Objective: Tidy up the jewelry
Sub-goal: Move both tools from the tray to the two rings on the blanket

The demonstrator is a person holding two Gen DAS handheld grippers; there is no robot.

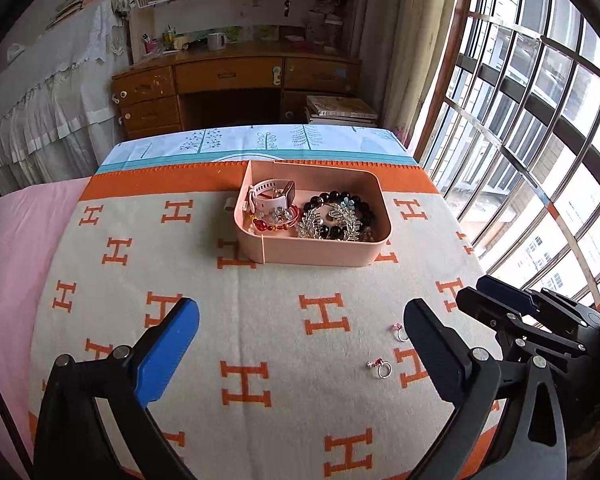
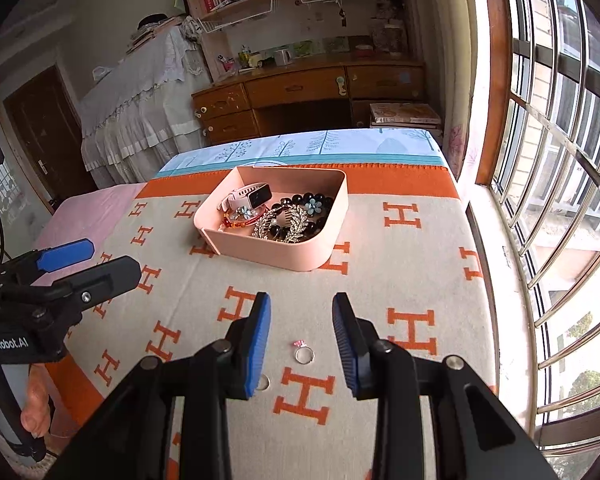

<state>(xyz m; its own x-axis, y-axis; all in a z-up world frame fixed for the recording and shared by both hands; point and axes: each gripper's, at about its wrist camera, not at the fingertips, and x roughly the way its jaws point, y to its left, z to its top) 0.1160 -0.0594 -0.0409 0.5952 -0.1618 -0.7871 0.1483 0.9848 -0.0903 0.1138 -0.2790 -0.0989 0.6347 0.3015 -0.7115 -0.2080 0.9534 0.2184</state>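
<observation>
Blue-padded left tool spread wide, tilted downward over H-patterned orange-and-cream blanket; right tool part-open, straddling small pink-stoned silver ring without touching. Second ring clear only in left view.

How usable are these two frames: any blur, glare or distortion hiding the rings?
Left wrist: sharp, daylit, heavy fisheye bending the window bars; both rings clear. Right wrist: overexposed window, ring crisp, a second half hidden behind a gripper finger.
</observation>
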